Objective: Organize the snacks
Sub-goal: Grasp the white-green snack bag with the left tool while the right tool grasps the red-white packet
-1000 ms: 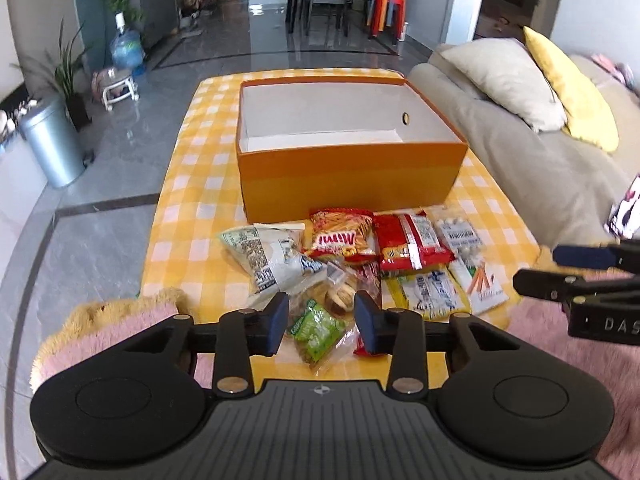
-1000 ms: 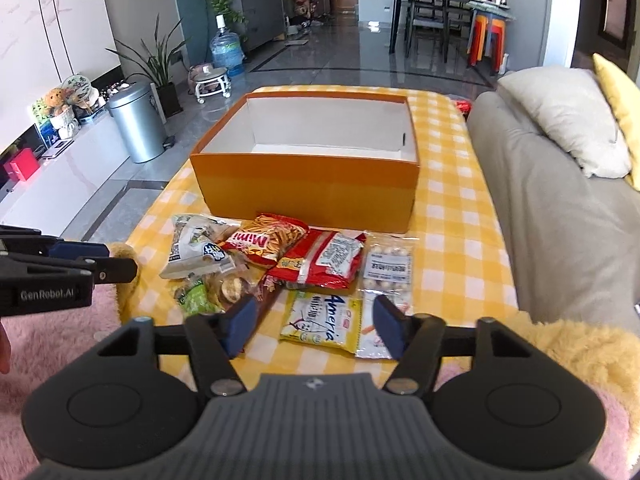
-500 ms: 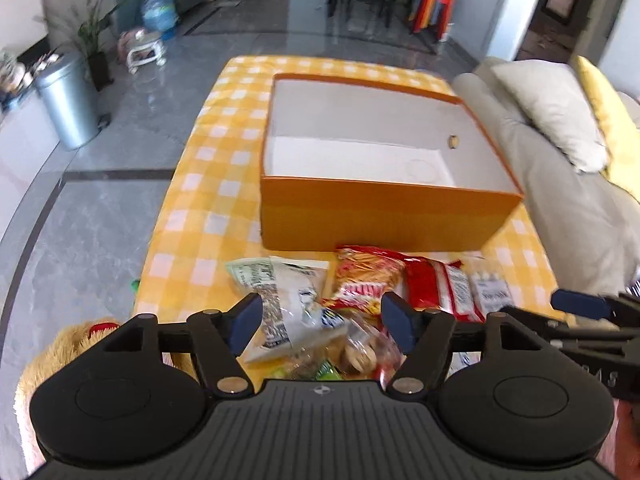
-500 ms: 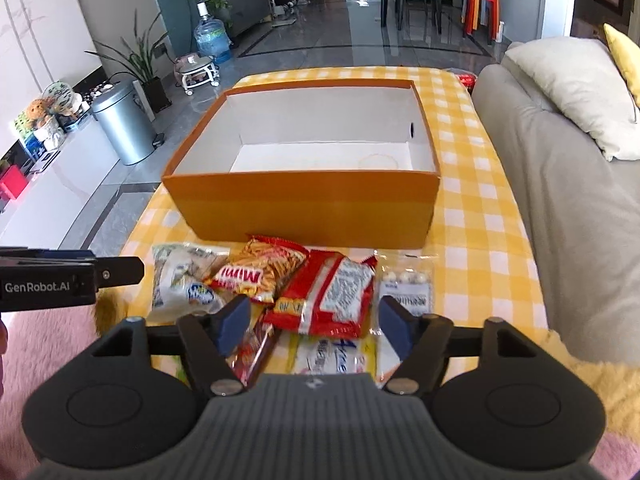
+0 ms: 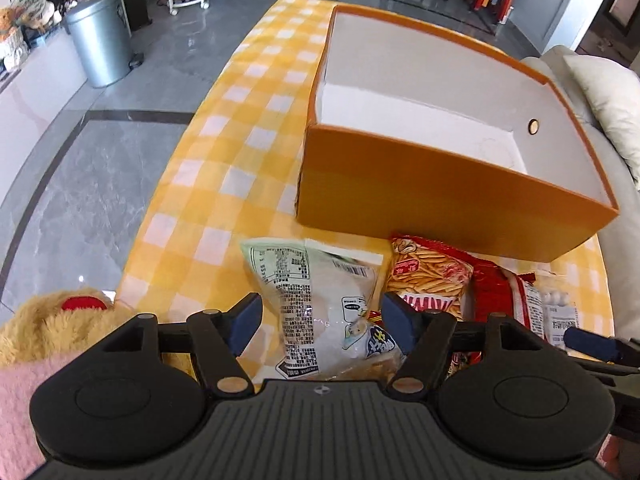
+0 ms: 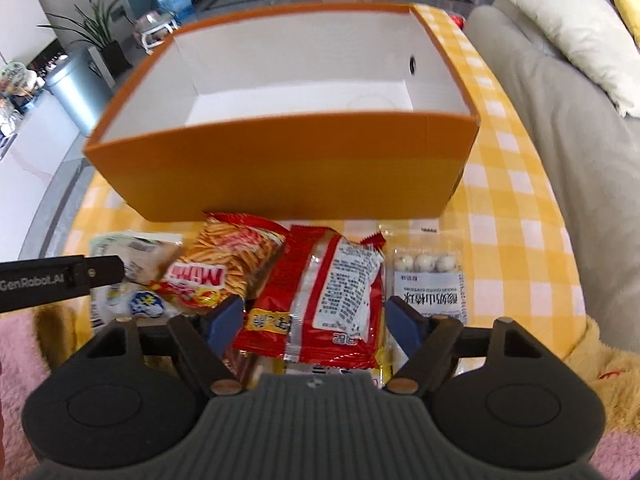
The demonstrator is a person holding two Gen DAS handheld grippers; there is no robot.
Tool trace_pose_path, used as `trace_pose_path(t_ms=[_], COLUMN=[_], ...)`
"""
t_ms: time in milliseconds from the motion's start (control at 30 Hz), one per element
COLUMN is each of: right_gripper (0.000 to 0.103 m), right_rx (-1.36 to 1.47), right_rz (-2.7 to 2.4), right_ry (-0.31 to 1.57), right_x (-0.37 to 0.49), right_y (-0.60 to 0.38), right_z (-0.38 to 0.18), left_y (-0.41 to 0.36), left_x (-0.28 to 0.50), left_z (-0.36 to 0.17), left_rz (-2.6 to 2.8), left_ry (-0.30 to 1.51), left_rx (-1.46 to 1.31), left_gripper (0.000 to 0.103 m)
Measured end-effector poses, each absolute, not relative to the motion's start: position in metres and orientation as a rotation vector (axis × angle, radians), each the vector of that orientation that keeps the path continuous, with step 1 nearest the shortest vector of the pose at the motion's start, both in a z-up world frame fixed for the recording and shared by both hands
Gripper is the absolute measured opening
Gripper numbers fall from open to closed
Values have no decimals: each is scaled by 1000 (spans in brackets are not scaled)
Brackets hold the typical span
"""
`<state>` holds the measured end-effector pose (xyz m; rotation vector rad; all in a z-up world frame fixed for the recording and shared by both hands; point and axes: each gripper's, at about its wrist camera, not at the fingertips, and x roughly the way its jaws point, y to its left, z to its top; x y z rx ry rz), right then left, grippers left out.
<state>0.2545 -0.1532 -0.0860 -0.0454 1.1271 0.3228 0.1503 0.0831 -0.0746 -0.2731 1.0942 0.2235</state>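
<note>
Fingers [image 5: 246,322] of the left gripper [image 5: 322,322] stand wide apart, released, tilted down over a pale green bag [image 5: 320,300] without touching it. The right gripper [image 6: 314,320] points down too; its jaws are opening around a red bag [image 6: 332,300], pads clear of it. Both packets lie among other snacks on a yellow checked table [image 5: 224,160], just before an empty orange box [image 5: 440,196]. Only the right view shows a clear packet of white balls [image 6: 428,280] in full; the left shows a steel bin [image 5: 98,40] on grey tiles.
</note>
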Motion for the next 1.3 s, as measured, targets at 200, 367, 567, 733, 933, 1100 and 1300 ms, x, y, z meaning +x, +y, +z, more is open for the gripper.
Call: trace_pose_path(t_ms=[200, 367, 567, 733, 933, 1100, 1300], right_gripper=[75, 75, 76, 75, 67, 65, 65], right_rx=[-8, -6, -21, -43, -66, -46, -38], right_rz=[299, 291, 294, 302, 322, 340, 353], right_ry=[1172, 1183, 1175, 1170, 1149, 1147, 1120], right_x=[267, 273, 276, 276, 275, 272, 262], right_y=[-151, -146, -143, -138, -138, -141, -147], right_z=[-102, -110, -116, -120, -119, -114, -96], left_y=[83, 85, 83, 81, 77, 81, 82], left_x=[156, 161, 166, 167, 165, 159, 150], left_z=[-87, -95, -103, -106, -104, -93, -71], left_rz=[227, 231, 236, 228, 210, 222, 237], left_ry=[1122, 1138, 1157, 1159, 1138, 1105, 1045], left_rx=[-287, -297, -289, -282, -257, -252, -240], left_gripper=[80, 79, 77, 71, 61, 58, 58])
